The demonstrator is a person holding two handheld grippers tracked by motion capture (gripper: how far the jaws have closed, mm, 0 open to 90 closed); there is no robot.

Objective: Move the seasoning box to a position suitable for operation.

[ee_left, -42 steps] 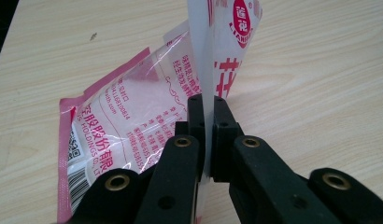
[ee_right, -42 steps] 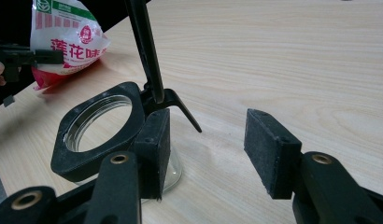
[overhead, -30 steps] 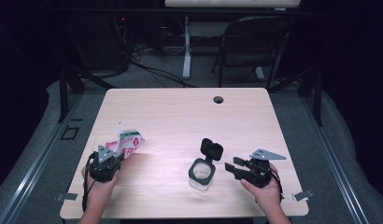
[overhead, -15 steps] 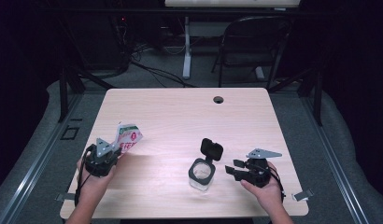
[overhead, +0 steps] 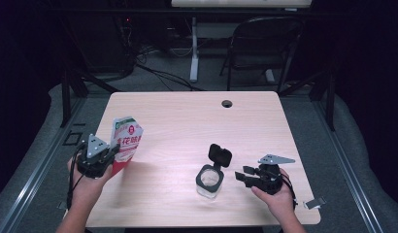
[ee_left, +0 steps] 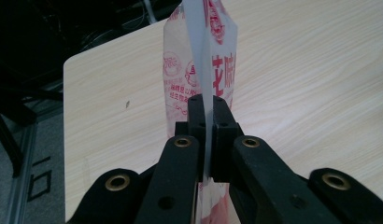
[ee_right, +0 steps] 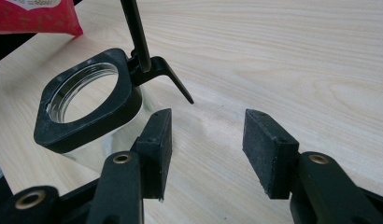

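The left gripper [overhead: 106,156] is at about 8 o'clock on the wooden table [overhead: 187,121], near its left edge. Its two black jaws are pressed together on the thin flat edge of a white and red bag [overhead: 125,141], and in the left gripper view the bag [ee_left: 201,60] rises straight up from between the pads, with red print on both faces. The pinch is near the lower part of the bag. In the high view the bag stands upright and leans a little toward 1 o'clock; whether its bottom corner touches the table I cannot tell.

The right gripper [overhead: 244,174] is at about 4 o'clock, near the front edge of the table. Its jaws are spread wide and nothing is between the pads [ee_right: 158,147]; only bare wood shows in the gap. The jaws have just been closing a little. They point toward 9 o'clock, at a clear jar [overhead: 208,180] with a black square collar. The jar's black lid [overhead: 220,155] is flipped open and stands up at the 1 o'clock side of the jar. In the right gripper view the left pad is just beside the jar [ee_right: 82,112], but I cannot tell if it touches. The jar and the bag are well apart.
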